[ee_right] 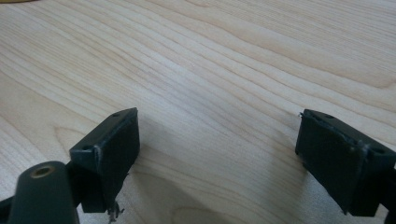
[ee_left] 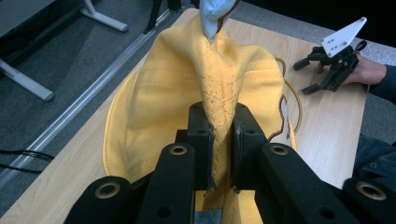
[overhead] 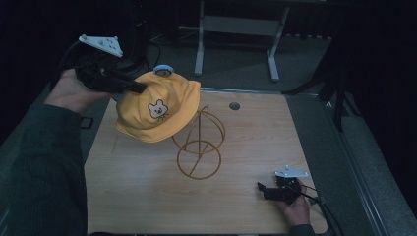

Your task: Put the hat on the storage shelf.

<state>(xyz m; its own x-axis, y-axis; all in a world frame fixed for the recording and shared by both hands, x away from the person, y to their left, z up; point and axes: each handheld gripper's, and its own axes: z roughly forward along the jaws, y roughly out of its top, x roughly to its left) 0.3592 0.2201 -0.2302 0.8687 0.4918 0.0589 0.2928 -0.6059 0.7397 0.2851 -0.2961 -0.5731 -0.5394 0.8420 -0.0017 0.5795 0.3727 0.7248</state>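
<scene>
I see my left gripper (overhead: 140,88) raised above the far left corner of the wooden counter (overhead: 147,191), and its two jaws are closed tight on a fold of the yellow cap (overhead: 157,105). In the left gripper view the fabric is pinched between the two black pads (ee_left: 201,135), and the cap (ee_left: 187,93) hangs forward from them, with a light blue piece (ee_left: 212,14) at its top. The cap is lifted in the air; its lower edge hangs just beside the upper ring of a wire stand (overhead: 199,147), which stands near the middle of the counter. I cannot tell if the cap touches the wire. On the front of the cap there is a small bear face (overhead: 157,109).

My right gripper (overhead: 261,188) lies low at the near right part of the counter, well apart from the cap. In the right gripper view its jaws are wide apart with bare wood (ee_right: 224,70) between them, holding nothing.
</scene>
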